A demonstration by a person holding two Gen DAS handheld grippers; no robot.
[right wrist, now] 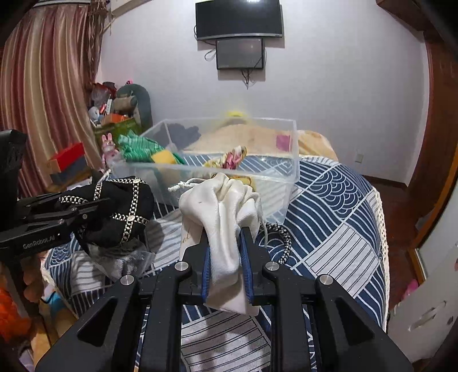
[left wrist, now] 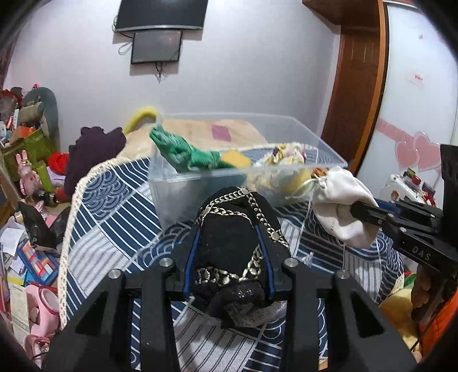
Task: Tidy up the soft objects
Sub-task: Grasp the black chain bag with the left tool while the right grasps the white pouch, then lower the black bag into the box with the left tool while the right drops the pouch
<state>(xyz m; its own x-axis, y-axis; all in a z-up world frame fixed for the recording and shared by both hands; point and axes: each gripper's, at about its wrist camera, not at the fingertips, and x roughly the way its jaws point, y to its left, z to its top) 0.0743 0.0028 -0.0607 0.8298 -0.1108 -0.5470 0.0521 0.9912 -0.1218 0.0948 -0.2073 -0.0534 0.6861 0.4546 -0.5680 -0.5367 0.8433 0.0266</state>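
My left gripper (left wrist: 229, 243) is clamped on a black pouch with silver chain trim (left wrist: 229, 231), lifted above the blue-and-white wave-pattern bedspread (left wrist: 114, 206). My right gripper (right wrist: 226, 246) is pinched on a white drawstring pouch (right wrist: 220, 206), also held up off the bedspread, near the front wall of the clear plastic bin (right wrist: 292, 160). Bin sits on the bed just ahead of both grippers. Inside it: green knit item (left wrist: 183, 151), yellow sponge-like piece (left wrist: 236, 158), a floral cloth bundle (left wrist: 286, 151). Black monitor (right wrist: 239, 18) on the wall behind.
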